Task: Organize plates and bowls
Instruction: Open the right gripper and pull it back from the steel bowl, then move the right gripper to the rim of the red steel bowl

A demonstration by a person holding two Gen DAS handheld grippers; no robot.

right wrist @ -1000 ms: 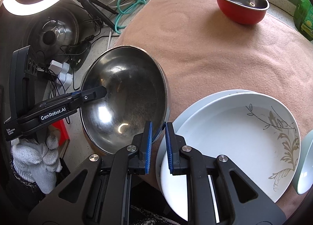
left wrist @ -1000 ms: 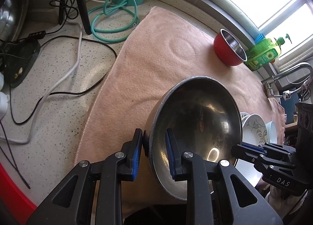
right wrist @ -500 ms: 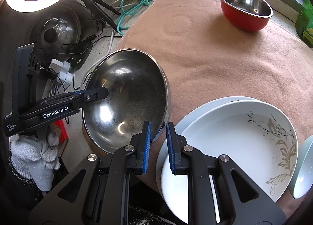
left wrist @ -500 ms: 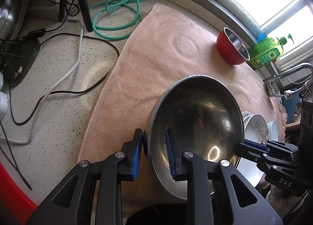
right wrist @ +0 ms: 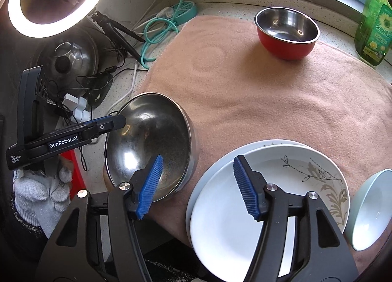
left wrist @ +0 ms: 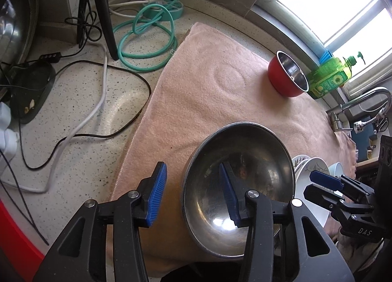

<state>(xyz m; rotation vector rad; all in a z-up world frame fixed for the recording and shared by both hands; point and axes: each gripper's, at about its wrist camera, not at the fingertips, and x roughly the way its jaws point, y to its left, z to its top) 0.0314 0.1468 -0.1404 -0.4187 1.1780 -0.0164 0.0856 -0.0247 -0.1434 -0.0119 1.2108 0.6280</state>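
A large steel bowl (left wrist: 245, 179) (right wrist: 147, 140) rests on the pink towel (left wrist: 208, 100) (right wrist: 257, 91) near its front left corner. My left gripper (left wrist: 191, 164) (right wrist: 120, 121) straddles the bowl's left rim. Its jaws are opening and the pads stand off the metal. My right gripper (right wrist: 199, 157) (left wrist: 310, 182) is opening too, spread over the bowl's right rim and the edge of the white leaf-pattern plates (right wrist: 281, 184) (left wrist: 308, 171). Neither of its pads touches anything. A red bowl (right wrist: 286, 32) (left wrist: 286, 78) stands at the towel's far side. A pale blue bowl (right wrist: 370, 208) (left wrist: 335, 168) lies right of the plates.
A green soap bottle (right wrist: 372, 34) (left wrist: 328, 81) stands by the window, a faucet (left wrist: 362, 103) beyond the towel. Left of the towel lie a teal cable coil (left wrist: 147, 44), a tripod leg (left wrist: 105, 12), loose cords, a ring light (right wrist: 58, 0) and a pot lid (right wrist: 71, 59).
Both grippers, shut on opposite rims of the steel bowl before, have spread their jaws and let go. The bowl has settled onto the towel. The right gripper has lifted slightly.
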